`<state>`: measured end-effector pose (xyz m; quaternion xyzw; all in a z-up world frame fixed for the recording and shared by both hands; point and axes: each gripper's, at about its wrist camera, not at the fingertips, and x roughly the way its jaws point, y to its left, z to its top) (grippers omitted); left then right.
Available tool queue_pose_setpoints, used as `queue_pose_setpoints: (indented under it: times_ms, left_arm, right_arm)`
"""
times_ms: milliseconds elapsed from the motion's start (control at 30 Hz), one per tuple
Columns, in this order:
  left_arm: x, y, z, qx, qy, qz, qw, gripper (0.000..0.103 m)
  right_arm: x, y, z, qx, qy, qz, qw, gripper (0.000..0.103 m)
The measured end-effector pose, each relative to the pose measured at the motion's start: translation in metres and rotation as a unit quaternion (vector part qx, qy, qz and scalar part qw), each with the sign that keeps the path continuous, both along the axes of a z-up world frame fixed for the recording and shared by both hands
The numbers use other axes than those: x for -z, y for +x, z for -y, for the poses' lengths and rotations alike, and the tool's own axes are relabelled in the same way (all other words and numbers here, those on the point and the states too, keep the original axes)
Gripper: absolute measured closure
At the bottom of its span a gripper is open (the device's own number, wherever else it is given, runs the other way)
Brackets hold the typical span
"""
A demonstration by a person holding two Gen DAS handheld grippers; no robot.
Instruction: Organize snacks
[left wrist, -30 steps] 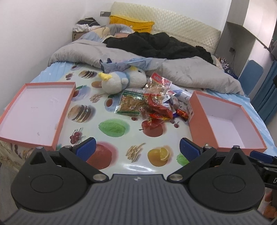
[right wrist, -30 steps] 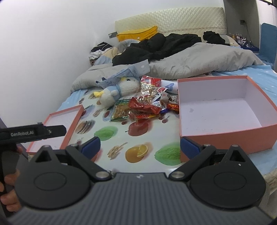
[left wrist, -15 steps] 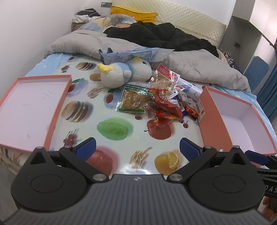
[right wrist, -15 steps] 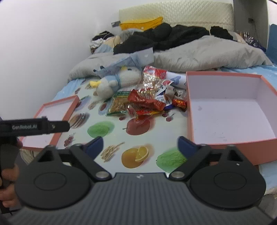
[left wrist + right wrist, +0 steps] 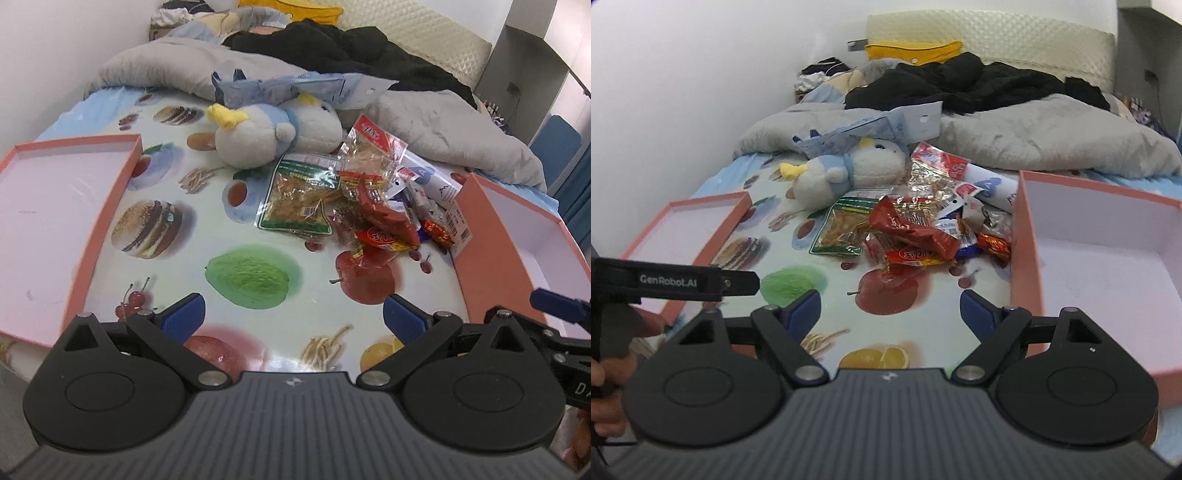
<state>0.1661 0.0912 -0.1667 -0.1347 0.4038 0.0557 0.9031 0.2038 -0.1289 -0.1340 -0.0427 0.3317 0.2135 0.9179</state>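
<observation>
A heap of snack packets (image 5: 369,206) (image 5: 916,229) lies mid-bed on a fruit-print sheet: a green-edged bag of dried strips (image 5: 299,192) (image 5: 842,229), red wrappers (image 5: 388,218) (image 5: 912,232) and a clear crinkly bag (image 5: 369,147). A deep pink box (image 5: 517,229) (image 5: 1108,266) stands to their right, a shallow pink lid (image 5: 48,206) (image 5: 687,225) to their left. My left gripper (image 5: 291,317) hangs open over the sheet, short of the heap. My right gripper (image 5: 890,310) is open with its jaws closing, nothing between them.
A plush bird (image 5: 273,133) (image 5: 846,173) lies just behind the snacks, with a pale blue plastic bag (image 5: 295,86) over it. Grey duvet (image 5: 443,125) and black clothes (image 5: 960,81) fill the far bed. White wall runs along the left.
Both grippers have moved forward and lower toward the snack heap, which now looks larger. The right gripper's jaws have narrowed a little.
</observation>
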Motion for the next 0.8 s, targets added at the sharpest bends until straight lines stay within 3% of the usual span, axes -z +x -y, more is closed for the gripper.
queue_pose_setpoints:
  times_ms: [467, 800]
  left_arm:
    - [0.040, 0.064, -0.031, 0.018, -0.050, 0.002, 0.9986, 0.001]
    - [0.062, 0.130, -0.047, 0.040, -0.054, -0.006, 0.9978, 0.001]
  right_arm:
    - [0.028, 0.076, -0.031, -0.003, -0.051, -0.019, 0.998, 0.020]
    - [0.050, 0.131, -0.048, -0.003, -0.085, -0.012, 0.996, 0.026]
